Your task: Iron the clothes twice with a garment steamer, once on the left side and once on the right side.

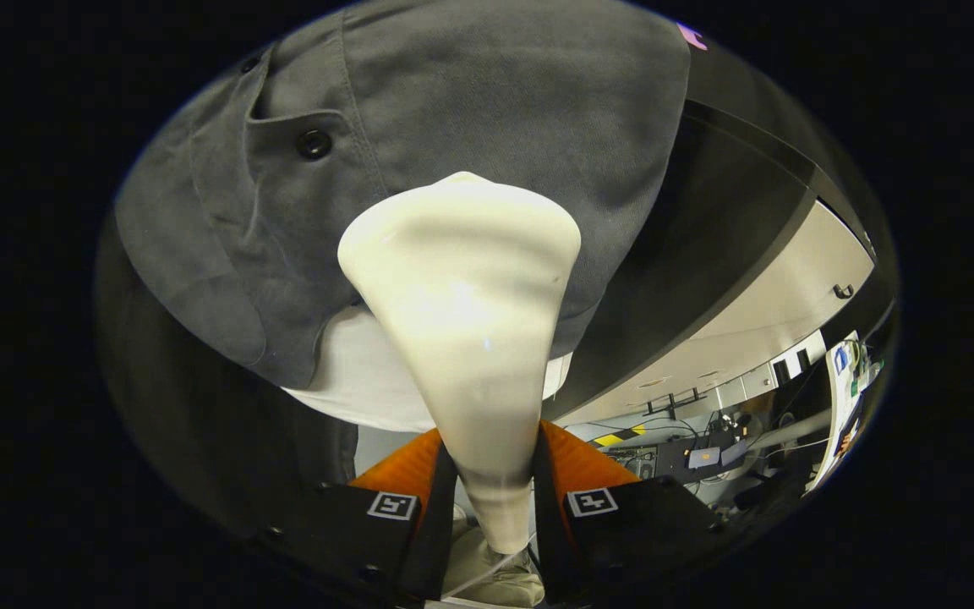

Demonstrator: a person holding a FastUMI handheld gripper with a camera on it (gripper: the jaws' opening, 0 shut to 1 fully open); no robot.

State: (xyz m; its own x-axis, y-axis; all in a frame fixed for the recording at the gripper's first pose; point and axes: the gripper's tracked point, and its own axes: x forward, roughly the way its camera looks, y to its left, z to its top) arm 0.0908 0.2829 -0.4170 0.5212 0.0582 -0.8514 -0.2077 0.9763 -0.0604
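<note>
My gripper (494, 499) is shut on the cream-white garment steamer (466, 321), both fingers (432, 499) pressing on its narrow handle. The steamer widens ahead of the fingers into a broad head that rests against a hanging grey shirt (487, 110). A dark button (314, 144) sits on the shirt's placket, up and to the left of the steamer head. A white garment (360, 381) hangs out below the grey shirt's hem, just behind the steamer's neck.
The booth's black cloth wall (199, 423) hangs to the left of the clothes. A dark beam (690, 279) runs along the right, with a pale wall and a cluttered desk area (707, 457) beyond it.
</note>
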